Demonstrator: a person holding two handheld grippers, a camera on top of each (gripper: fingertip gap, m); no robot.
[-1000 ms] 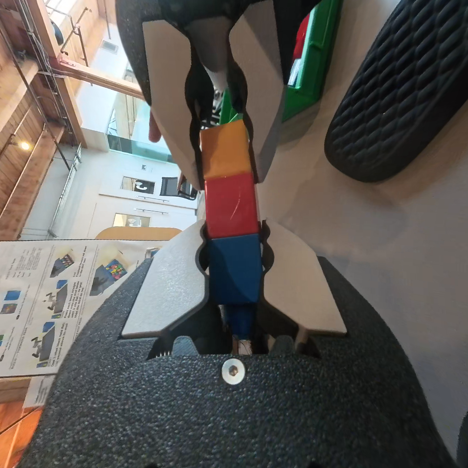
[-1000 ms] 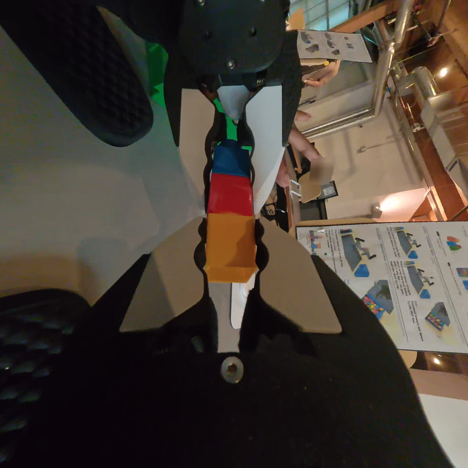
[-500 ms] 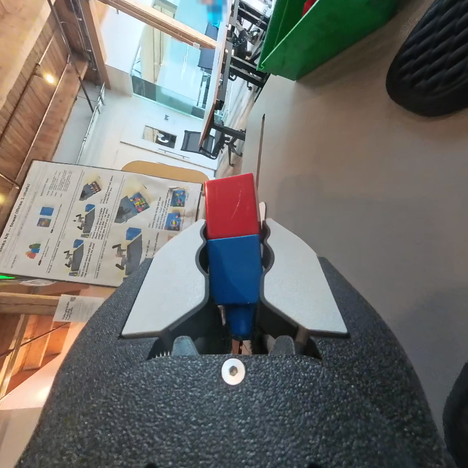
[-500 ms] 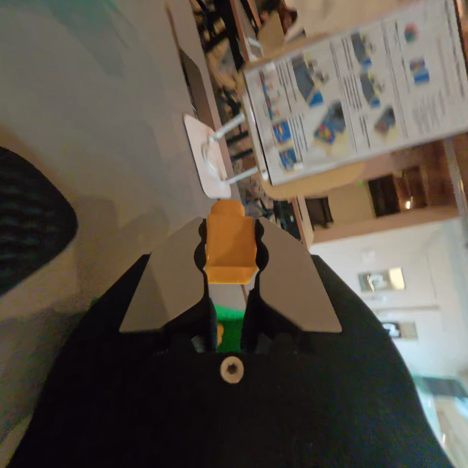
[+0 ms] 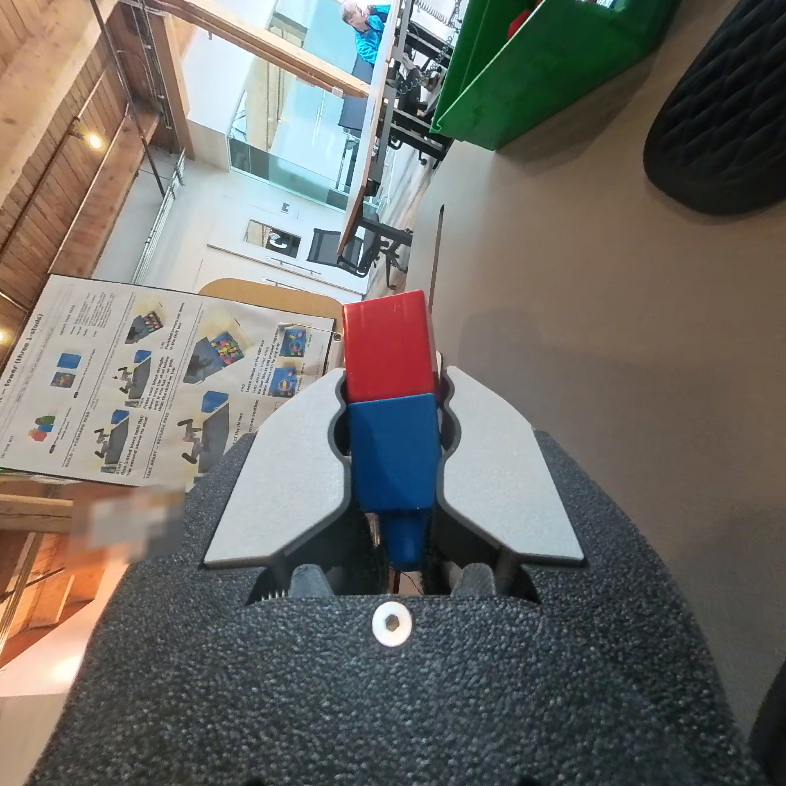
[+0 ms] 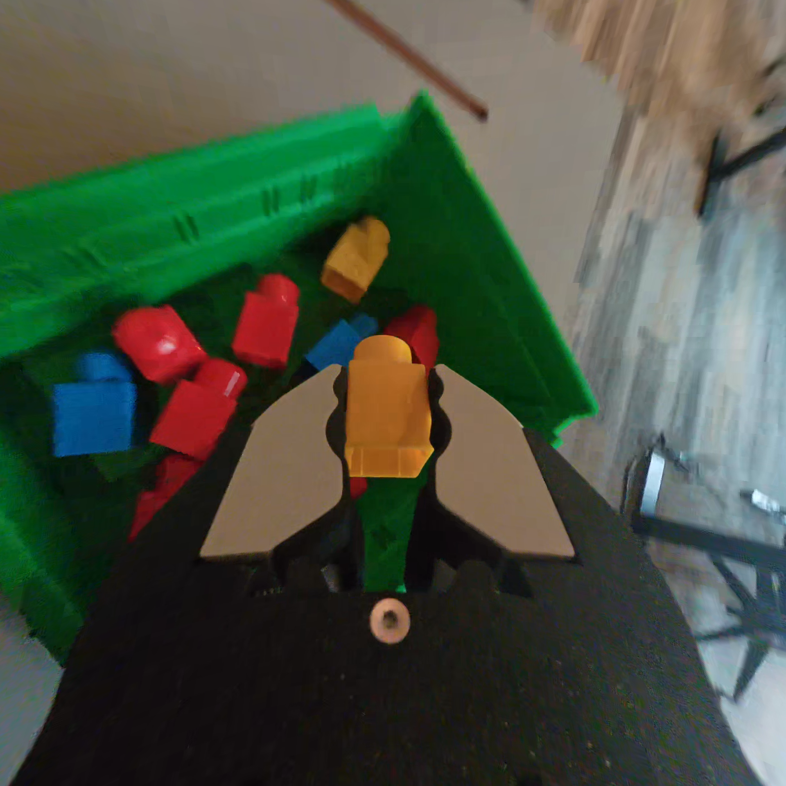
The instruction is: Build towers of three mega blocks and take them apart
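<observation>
My left gripper (image 5: 393, 383) is shut on a blue block (image 5: 393, 455) that has a red block (image 5: 388, 345) pressed onto its far end; the pair is held above the grey table (image 5: 595, 340). My right gripper (image 6: 387, 374) is shut on a single orange block (image 6: 387, 414), stud pointing away, and hovers over the green bin (image 6: 476, 238). Inside the bin lie several loose blocks: red ones (image 6: 266, 325), blue ones (image 6: 93, 414) and another orange one (image 6: 356, 257). The right wrist view is motion-blurred.
A green bin (image 5: 531, 81) stands at the far side of the table in the left wrist view, with a black textured pad (image 5: 723, 123) to its right. A printed instruction sheet (image 5: 149, 383) stands at the left. Chairs and desks lie beyond the table. Tip to tip, the grippers are about 50 centimetres apart.
The orange block came off the red-and-blue pair. My right gripper carried it away and swung over the green bin. My left gripper still holds the two joined blocks.
</observation>
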